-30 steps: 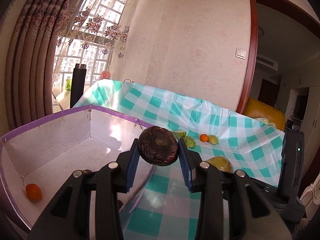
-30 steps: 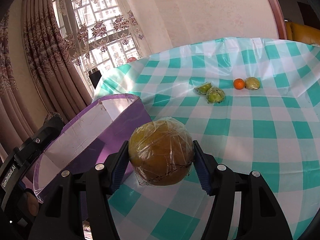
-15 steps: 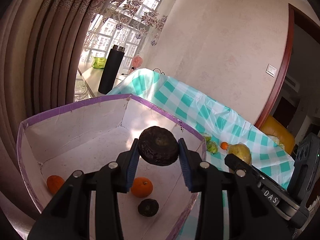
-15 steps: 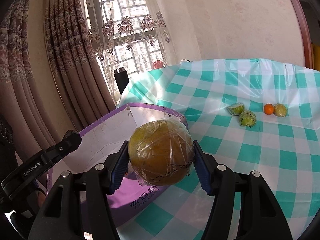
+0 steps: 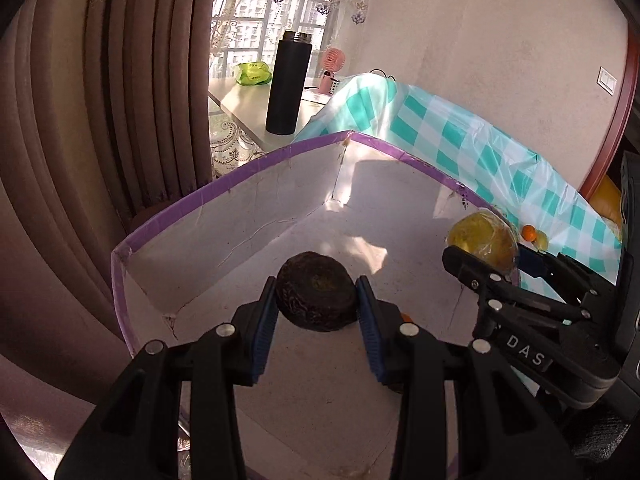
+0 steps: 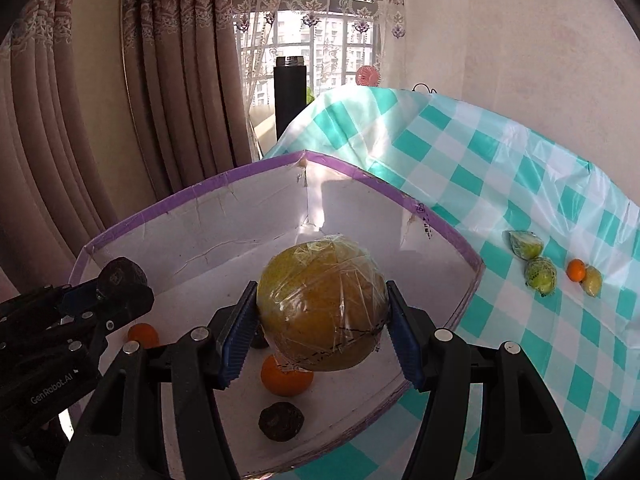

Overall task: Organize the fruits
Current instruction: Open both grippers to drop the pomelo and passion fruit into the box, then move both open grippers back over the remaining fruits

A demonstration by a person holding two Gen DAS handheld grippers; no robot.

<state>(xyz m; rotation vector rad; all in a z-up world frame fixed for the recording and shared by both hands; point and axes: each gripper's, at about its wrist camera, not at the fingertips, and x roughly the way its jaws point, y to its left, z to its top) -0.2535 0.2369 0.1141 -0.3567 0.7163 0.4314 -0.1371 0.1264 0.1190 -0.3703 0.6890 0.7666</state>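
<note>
- My left claw is clamped narrow on a dark wrinkled fruit; both blue pads press its sides and it sits right at the fingertips, squat, with its wider axis running across from pad to pad.
- My right claw is set wider, gripping a large yellow fruit wrapped in clear film, round enough that I see no long axis. The pads bite its left and right flanks.
- Directly below and ahead of both claws lies the white box with the purple rim. This is the relation the drop turns on: both held fruits hang over the box's open floor, inside its rim line as I read it, so release should be a matter of lowering, not of travelling sideways.
- Under the right claw, on the box floor: an orange just beneath the wrapped fruit, a second dark fruit nearer to me, and another orange off to the left, close under the left claw's fingers. I would judge the wrapped fruit risks landing on the orange below.
- The left claw has bare floor ahead of it, towards the far corner.
- Right of the right claw, beyond the box, on the checked tablecloth, four small fruits wait: two green wrapped ones, a small orange and a yellowish one. The right claw is the nearer.
</note>
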